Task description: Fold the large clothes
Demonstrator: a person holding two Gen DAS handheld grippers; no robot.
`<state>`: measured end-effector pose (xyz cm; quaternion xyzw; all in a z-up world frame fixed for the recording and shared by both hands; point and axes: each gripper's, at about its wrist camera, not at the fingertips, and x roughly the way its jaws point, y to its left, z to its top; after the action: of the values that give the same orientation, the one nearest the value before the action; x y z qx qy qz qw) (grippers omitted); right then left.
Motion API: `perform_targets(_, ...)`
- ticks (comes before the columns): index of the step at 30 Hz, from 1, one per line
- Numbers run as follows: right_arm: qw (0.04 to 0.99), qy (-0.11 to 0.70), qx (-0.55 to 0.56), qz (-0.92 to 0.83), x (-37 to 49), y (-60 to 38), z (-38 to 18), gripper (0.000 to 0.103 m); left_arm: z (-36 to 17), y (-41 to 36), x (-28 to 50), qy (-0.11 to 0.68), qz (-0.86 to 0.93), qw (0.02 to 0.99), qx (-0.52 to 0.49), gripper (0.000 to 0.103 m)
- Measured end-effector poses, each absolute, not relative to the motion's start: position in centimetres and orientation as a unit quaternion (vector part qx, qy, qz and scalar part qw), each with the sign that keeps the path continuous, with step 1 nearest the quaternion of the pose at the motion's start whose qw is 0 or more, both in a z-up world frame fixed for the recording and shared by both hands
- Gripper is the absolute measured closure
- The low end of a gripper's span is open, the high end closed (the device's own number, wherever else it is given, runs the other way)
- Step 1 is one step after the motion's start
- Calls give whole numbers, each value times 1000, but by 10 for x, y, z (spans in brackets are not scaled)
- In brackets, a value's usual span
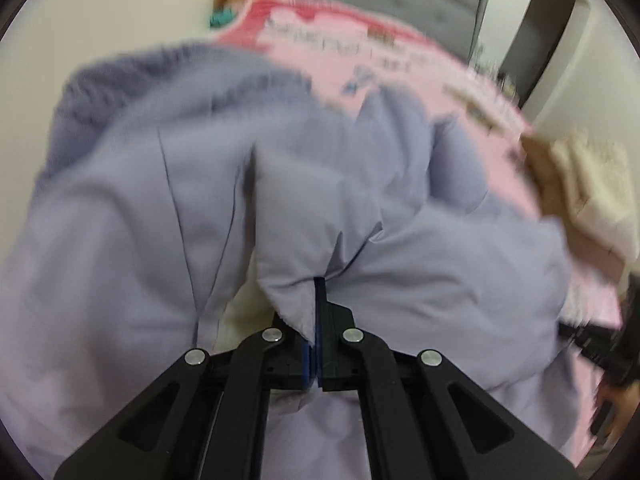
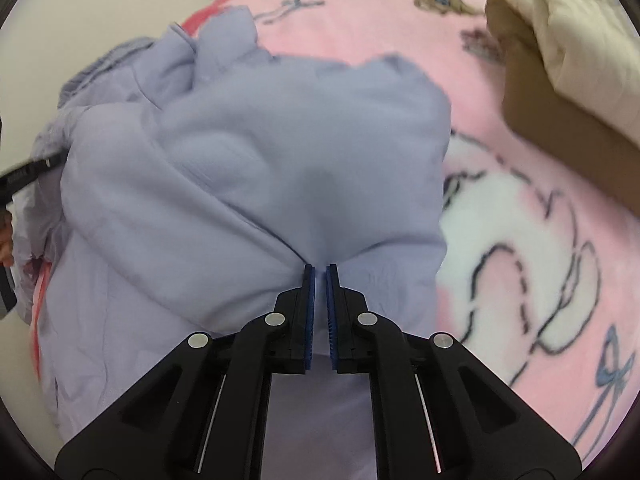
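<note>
a pink blanket (image 2: 360, 80) covers the bed. the left claw (image 1: 316, 292) is clamped tight on a fold of the lavender garment (image 1: 140, 220). the right claw (image 2: 321, 276) pinches the same cloth, nearly closed.

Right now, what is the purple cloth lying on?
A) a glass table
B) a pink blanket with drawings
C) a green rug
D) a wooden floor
B: the purple cloth lies spread over a pink blanket printed with bows and outlined figures, seen in both views.
</note>
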<state>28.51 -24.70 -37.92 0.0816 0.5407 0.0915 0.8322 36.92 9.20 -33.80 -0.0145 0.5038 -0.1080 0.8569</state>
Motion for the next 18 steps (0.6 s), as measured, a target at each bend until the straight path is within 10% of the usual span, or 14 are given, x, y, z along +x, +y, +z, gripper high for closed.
perform_targets(2,842,522,73,111,277,-248,-368,77,-347,97,365,506,-115,854,-14,101)
perform_targets(4,874,471,-6,117,258,-243,-346,29,-347,107,362,496,-125,858,-40,98)
perform_targets(12,785,316,-505,170,201,-172,-373,31,-326,114,344,476,-157,864,-47,63)
perform_targets(18,708,261,-634,168,201,-157,-419,53,-342,107,347,508,-155,845,-69,75)
